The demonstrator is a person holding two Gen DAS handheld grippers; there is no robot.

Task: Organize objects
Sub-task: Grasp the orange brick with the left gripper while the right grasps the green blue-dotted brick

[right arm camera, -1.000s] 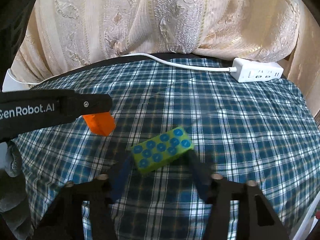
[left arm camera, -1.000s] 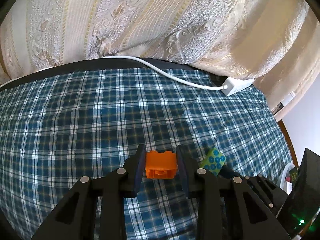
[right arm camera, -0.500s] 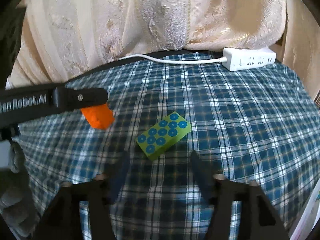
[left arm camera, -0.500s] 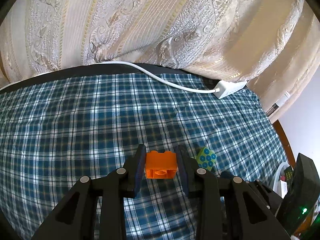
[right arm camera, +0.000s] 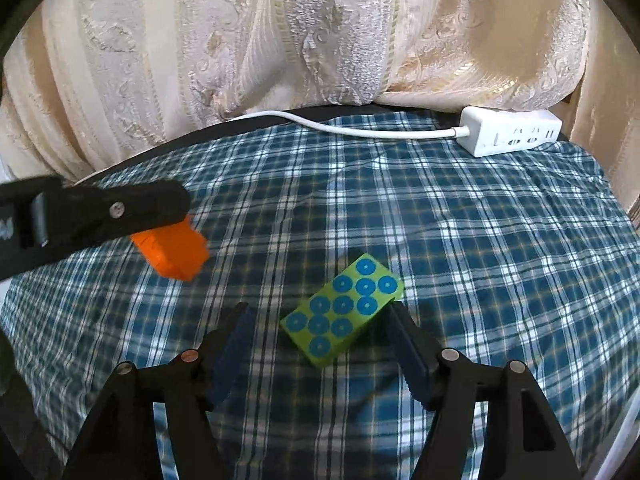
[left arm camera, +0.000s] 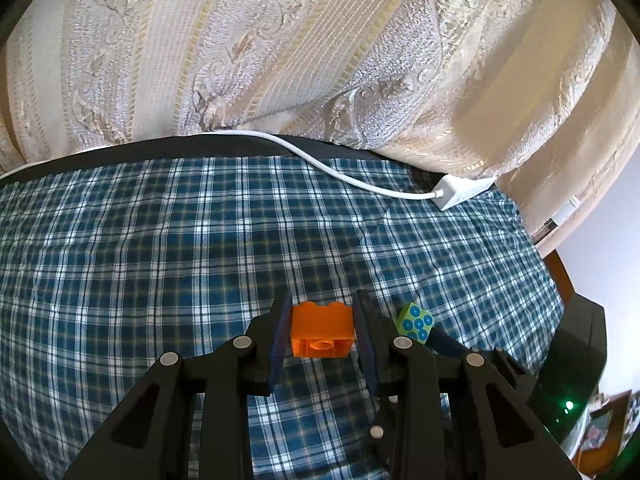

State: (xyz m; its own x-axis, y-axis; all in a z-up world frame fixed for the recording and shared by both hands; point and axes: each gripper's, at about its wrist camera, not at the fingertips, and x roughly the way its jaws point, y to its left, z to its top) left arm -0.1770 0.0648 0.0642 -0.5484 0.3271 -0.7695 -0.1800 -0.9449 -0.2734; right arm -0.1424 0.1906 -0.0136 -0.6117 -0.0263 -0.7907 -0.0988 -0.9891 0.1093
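Left tongs [left arm camera: 322, 322] pinch the orange brick [left arm camera: 322, 331] above the plaid bed cover [left arm camera: 160, 264]. Right tongs [right arm camera: 320, 342] stand spread around the green block [right arm camera: 342, 314] lying there. Next move, by judgement: place the brick beside it.

Both wrist views angled steeply down, close over the plaid cloth [left arm camera: 160, 240], facing the far-edge curtain [right arm camera: 320, 40]. Shared: power strip [right arm camera: 510, 136], orange brick [left arm camera: 322, 330], green block [right arm camera: 344, 308].
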